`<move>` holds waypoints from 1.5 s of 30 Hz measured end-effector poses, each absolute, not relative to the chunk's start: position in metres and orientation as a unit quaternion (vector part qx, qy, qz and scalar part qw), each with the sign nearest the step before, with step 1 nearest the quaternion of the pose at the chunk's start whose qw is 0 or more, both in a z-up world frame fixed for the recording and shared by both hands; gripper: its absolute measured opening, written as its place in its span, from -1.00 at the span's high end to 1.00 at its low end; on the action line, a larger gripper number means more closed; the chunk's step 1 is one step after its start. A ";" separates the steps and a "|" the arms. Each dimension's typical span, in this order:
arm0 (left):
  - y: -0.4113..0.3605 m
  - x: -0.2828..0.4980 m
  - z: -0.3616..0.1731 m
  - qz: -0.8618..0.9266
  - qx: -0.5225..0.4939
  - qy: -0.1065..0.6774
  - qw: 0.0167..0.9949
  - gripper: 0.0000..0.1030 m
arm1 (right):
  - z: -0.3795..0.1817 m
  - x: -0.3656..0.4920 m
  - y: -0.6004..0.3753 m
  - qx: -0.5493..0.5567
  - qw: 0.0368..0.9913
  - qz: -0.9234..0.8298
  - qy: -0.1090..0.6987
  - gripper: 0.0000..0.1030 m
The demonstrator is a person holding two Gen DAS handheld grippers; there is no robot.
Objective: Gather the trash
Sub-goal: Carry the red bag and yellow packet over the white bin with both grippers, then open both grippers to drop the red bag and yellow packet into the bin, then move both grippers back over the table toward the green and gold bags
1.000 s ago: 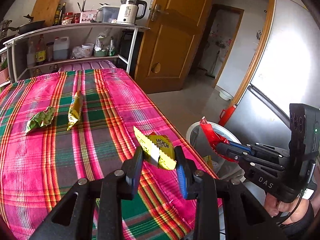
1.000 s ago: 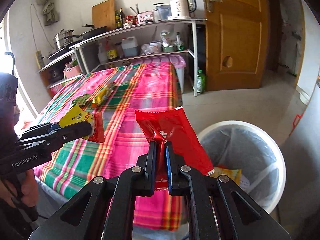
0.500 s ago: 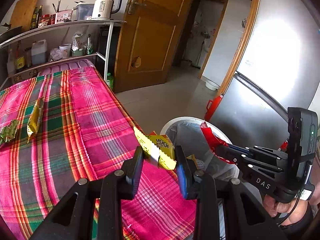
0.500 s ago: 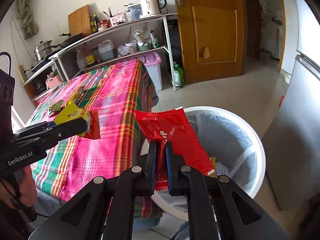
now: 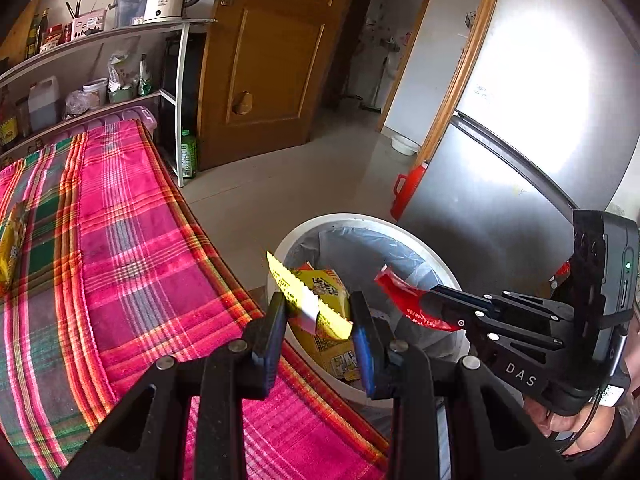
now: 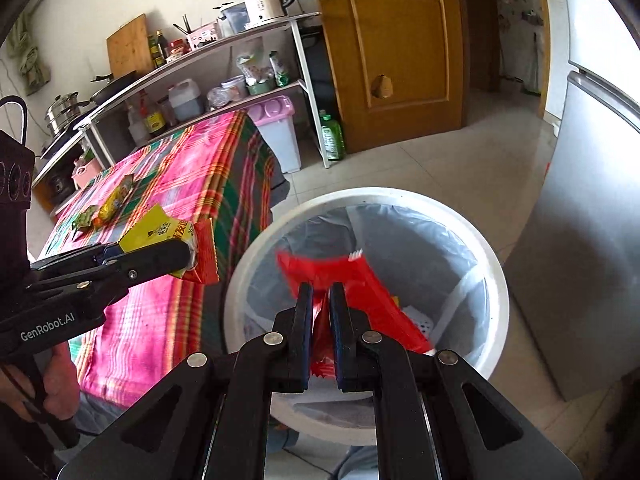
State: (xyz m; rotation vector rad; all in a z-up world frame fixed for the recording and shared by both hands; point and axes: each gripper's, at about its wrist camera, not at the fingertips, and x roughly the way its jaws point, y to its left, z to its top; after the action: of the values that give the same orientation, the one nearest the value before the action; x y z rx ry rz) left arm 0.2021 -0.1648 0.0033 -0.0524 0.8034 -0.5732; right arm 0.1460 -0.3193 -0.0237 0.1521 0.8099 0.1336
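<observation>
My left gripper (image 5: pixel 318 316) is shut on a yellow snack wrapper (image 5: pixel 316 300) and holds it over the near rim of the white trash bin (image 5: pixel 360 220). It also shows in the right wrist view (image 6: pixel 188 252), with the wrapper (image 6: pixel 160 230) beside the table edge. My right gripper (image 6: pixel 320 308) has its jaws a little apart over the bin (image 6: pixel 496 272). The red wrapper (image 6: pixel 360 292) between them is blurred and tilted down into the bin. In the left wrist view the right gripper (image 5: pixel 432 300) has the red wrapper (image 5: pixel 404 300) at its tips.
A table with a pink plaid cloth (image 5: pixel 120 260) stands left of the bin. A yellow wrapper (image 6: pixel 118 196) and a green wrapper (image 6: pixel 84 218) lie on it. A silver fridge (image 5: pixel 500 160) is right of the bin. A shelf rack (image 6: pixel 224 64) and a wooden door (image 6: pixel 400 40) stand behind.
Both grippers moved from the table edge to above the bin. The right jaws have parted slightly and the red wrapper has tipped downward, blurred with motion.
</observation>
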 end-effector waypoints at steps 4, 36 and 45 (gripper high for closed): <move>-0.175 0.209 -0.003 -0.279 -0.020 0.398 0.874 0.36 | -0.028 0.148 -0.327 0.079 0.912 0.059 0.397 0.83; -0.149 0.193 0.015 -0.265 -0.040 0.372 0.889 0.10 | 0.001 0.139 -0.310 0.072 0.924 0.071 0.369 0.73; -0.122 0.177 0.032 -0.248 -0.044 0.344 0.905 0.10 | 0.016 0.132 -0.282 0.058 0.929 0.098 0.353 0.59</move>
State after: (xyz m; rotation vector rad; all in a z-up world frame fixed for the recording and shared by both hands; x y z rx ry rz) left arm 0.1772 -0.1216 0.0315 -0.0901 0.7100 -0.5123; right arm 0.1318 -0.2817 0.0164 0.1187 0.7239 0.2017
